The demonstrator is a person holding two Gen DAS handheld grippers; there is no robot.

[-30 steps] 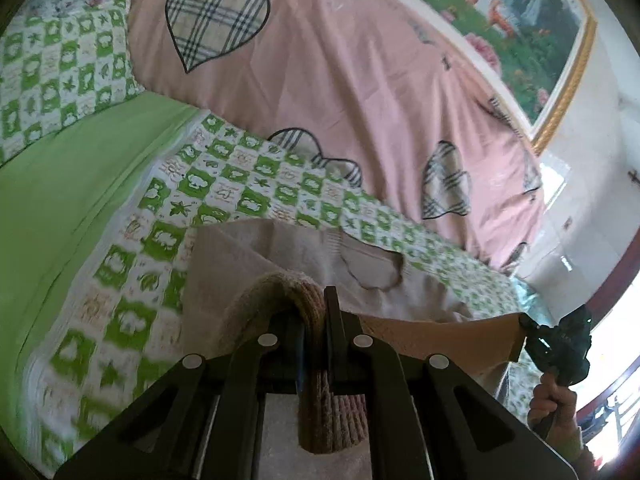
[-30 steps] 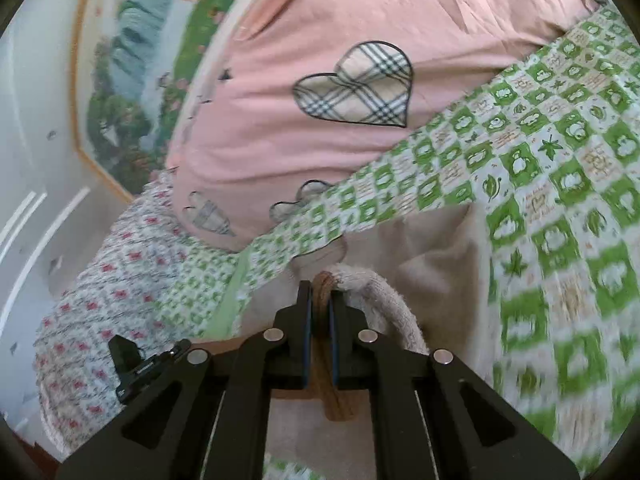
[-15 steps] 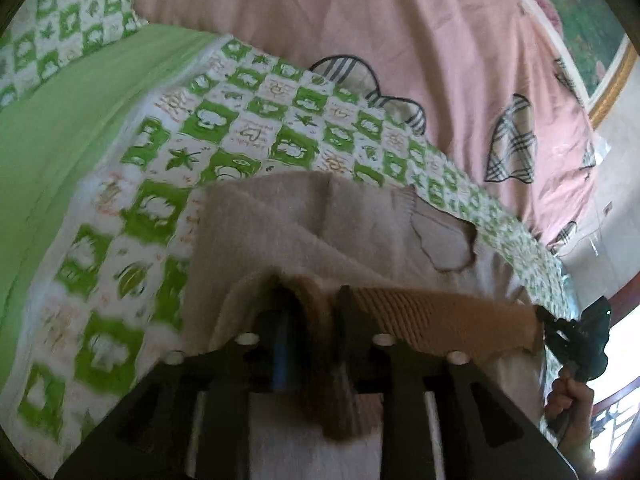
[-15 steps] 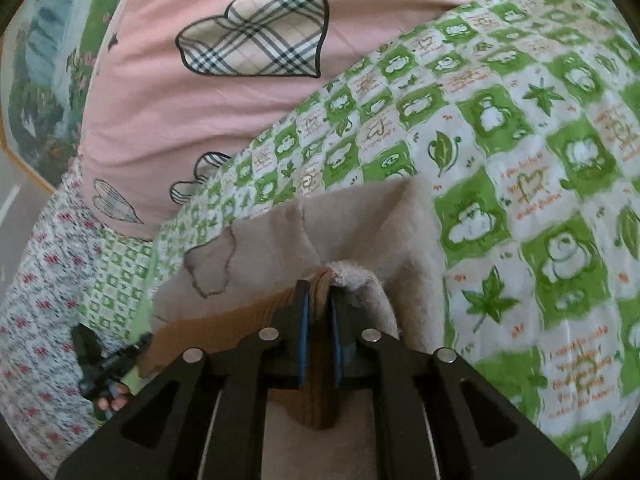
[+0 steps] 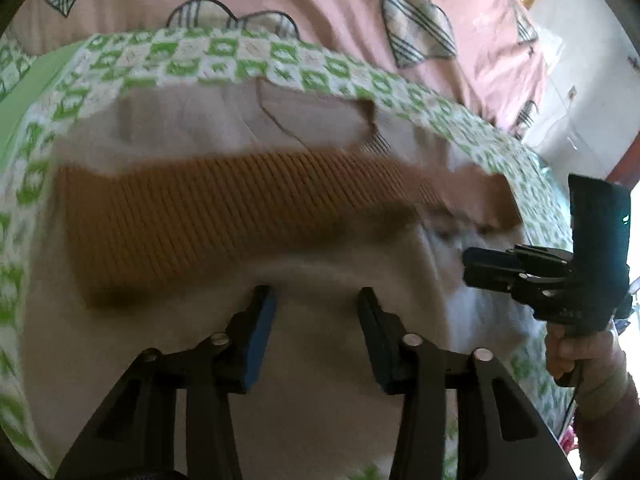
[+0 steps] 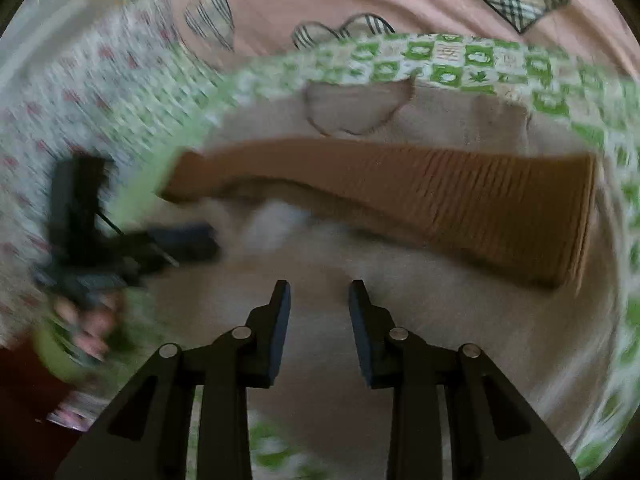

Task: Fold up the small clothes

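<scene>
Across the green-and-white checked bedsheet point(image 5: 224, 60) lies the small beige knit sweater with its ribbed brown hem point(image 5: 224, 216) folded up, and my left gripper point(image 5: 316, 312) and right gripper point(image 6: 318, 300) have just been opening, nothing between them, so further folds remain.

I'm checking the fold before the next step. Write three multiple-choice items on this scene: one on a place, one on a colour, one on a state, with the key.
1. Where does the beige sweater lie?
A. on the green checked sheet
B. on a wooden floor
C. in a basket

2. What colour is the ribbed band?
A. blue
B. orange-brown
C. black

3. How is the left gripper?
A. shut on the band
B. open, nothing between its fingers
C. out of view

Key: 1 A, the sheet shows all round the sweater; 2 B, both views show it orange-brown; 3 B, the fingers stand apart over the cloth.
</scene>
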